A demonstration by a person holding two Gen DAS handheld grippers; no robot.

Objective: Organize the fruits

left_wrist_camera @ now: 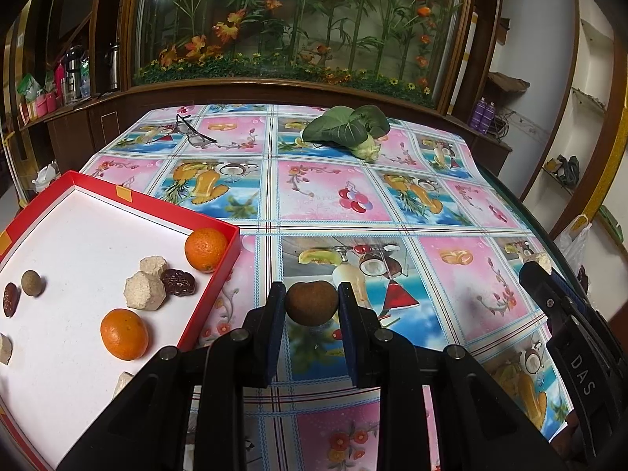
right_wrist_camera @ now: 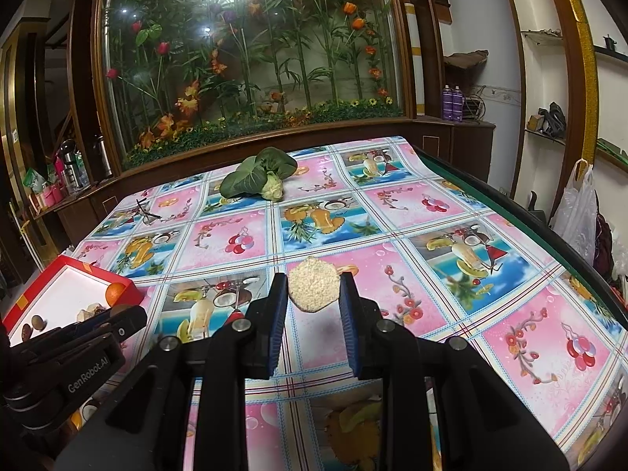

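- 2 views share 1 table under a patterned fruit cloth; its near edge is hidden behind the black gripper bodies, and its right edge with a dark green rim shows best in the right wrist view.
- Wide bare cloth lies open ahead of both grippers, up to a leafy green vegetable near the far edge.
- 1 red box with a white floor sits at the left, cut off by the frame edge; only the left wrist view shows its contents clearly: 2 oranges, pale faceted lumps, a dark red wrinkled fruit and a small brown ball. In the right wrist view the left gripper body covers part of the box.
- Left gripper is closed on a round brown fruit, held above the cloth just right of the box wall.
- Right gripper is closed on a pale crumbly lump, raised over the cloth.
- Glasses lie far left, small and hard to make out.
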